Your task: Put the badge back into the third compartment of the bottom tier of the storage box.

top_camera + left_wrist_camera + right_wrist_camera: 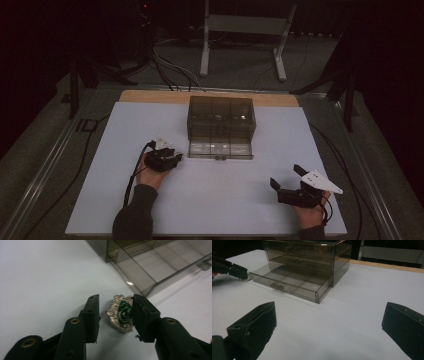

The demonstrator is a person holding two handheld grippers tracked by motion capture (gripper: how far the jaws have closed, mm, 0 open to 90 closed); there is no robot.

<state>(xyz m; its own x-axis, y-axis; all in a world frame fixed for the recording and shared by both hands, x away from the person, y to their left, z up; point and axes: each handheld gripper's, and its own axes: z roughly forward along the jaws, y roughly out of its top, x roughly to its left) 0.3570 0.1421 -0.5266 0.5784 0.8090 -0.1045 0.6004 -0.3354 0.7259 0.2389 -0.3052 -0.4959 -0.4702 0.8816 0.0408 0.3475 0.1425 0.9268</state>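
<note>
**While the brooch waits between the jaws, the drawer stands open**

Though the left gripper (113,315) has its jaws set around the brooch (121,313), they have not closed on it: in the left gripper view one jaw touches or nearly touches the brooch's edge, while a clear gap remains on the other side. The brooch, silver-rimmed with a green centre, lies flat on the white table (37,277), just ahead of that gripper and near the front corner of the smoky plastic drawer box (221,120).

As far as the work goes, the bottom drawer (287,285) is already pulled out and its compartments look empty, so the way in seems ready. Gripping the brooch, lifting it and placing it in a compartment are likely what is left.

From the high view, the brooch is hidden under the left gripper (165,159); that view does give the layout, with the right gripper (286,181) resting well apart. In the right gripper view its own jaws stand wide open with nothing between them, and beyond them a glint of the brooch shows at the tip of the left gripper (244,275).
</note>
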